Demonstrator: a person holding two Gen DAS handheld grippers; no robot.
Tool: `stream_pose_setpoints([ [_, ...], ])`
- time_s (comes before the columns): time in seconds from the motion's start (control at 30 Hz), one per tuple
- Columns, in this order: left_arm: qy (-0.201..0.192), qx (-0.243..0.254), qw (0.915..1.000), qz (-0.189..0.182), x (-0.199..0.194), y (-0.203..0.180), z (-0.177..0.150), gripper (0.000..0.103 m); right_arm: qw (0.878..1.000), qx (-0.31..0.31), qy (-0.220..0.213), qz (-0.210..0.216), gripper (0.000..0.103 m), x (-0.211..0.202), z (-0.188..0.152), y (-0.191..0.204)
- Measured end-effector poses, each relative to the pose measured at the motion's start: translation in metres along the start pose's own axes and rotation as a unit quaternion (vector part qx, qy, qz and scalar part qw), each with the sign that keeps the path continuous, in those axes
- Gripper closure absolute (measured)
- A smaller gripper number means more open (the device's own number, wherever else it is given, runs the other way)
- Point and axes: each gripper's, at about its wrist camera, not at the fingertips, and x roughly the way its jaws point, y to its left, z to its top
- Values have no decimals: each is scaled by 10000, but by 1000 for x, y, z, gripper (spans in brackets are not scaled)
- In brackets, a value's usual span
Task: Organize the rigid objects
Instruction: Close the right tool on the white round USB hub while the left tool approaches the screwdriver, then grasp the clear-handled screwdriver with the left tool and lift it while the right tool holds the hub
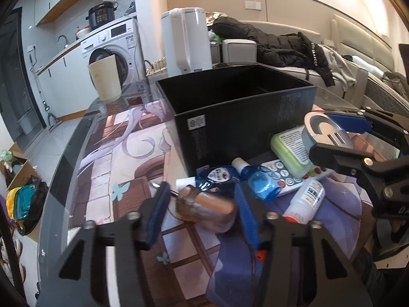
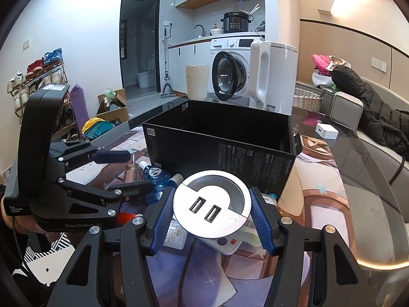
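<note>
Much bare glass table (image 1: 76, 153) lies left of the open black cardboard box (image 1: 230, 128). Before the box, my left gripper (image 1: 202, 199) points downward, its jaws around a pinkish clear plastic bottle (image 1: 212, 208) lying on the table; whether the pads press it I cannot tell. From the right wrist, my right gripper (image 2: 212, 199) clamps a round silver disc with two USB sockets (image 2: 222, 226), held above the clutter just before the box's near wall.
</note>
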Motion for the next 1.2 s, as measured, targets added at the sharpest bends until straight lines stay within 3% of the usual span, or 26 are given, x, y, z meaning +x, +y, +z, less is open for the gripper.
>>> stream_pose_setpoints([
  [0.07, -54, -9, 10000, -13, -2, 0, -1, 62, 10000, -2, -6, -23, 44, -2, 0, -2],
  [0.17, -206, -161, 9996, -52, -8, 3, -1, 76, 10000, 11, -23, -47, 44, -4, 1, -4],
  [0.33, -234, -230, 9994, -71, -11, 4, -4, 78, 9999, 2, -43, -106, 44, -9, 1, -4],
  [0.47, -199, -327, 9992, -117, -12, 8, -6, 76, 9999, 2, -58, -121, 44, -13, 0, -3],
  [0.67, 129, -359, 9992, -123, -6, 8, -13, 53, 9999, 6, -57, -124, 44, -14, -1, -4],
  [0.77, 90, -448, 9989, -115, -8, 9, -17, 53, 9999, 13, -57, -114, 44, -14, -1, -2],
  [0.83, 73, -463, 9988, -134, -8, 9, -18, 56, 9999, 19, -56, -115, 44, -15, -1, -2],
  [0.87, 51, -449, 9988, -166, -9, 8, -19, 65, 9999, 19, -58, -116, 44, -15, -1, -2],
  [1.07, -72, -553, 9982, -198, -11, 11, -23, 66, 9999, 31, -52, -114, 44, -15, -2, -1],
  [1.2, -164, -618, 9978, -190, -15, 14, -23, 75, 9999, 37, -59, -134, 44, -15, -3, -1],
])
